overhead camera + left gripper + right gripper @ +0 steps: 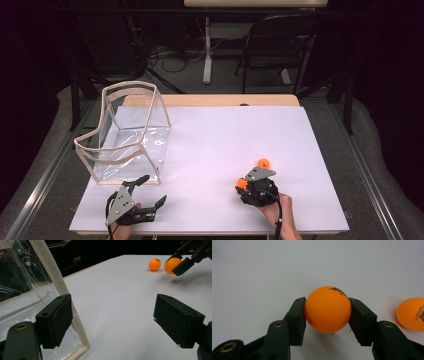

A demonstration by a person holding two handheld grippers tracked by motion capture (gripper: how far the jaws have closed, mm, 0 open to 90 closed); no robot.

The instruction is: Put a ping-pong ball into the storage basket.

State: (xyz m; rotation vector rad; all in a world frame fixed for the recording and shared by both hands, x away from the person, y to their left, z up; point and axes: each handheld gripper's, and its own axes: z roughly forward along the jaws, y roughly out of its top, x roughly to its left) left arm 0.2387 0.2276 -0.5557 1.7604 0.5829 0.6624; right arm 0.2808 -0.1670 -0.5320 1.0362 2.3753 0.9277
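My right gripper is shut on an orange ping-pong ball, both pads pressed against its sides just above the white table. From above, that held ball shows at the front of the right gripper, near the table's front right. A second orange ball lies loose on the table just beyond it, also at the right edge of the right gripper view. My left gripper rests at the front left, jaws wide open and holding nothing, beside a clear plastic bag with cream trim.
The white sheet covers a wooden table. The clear bag stands open at the left, its trimmed corner close to my left gripper's jaw. A folding chair and a desk leg stand beyond the far edge.
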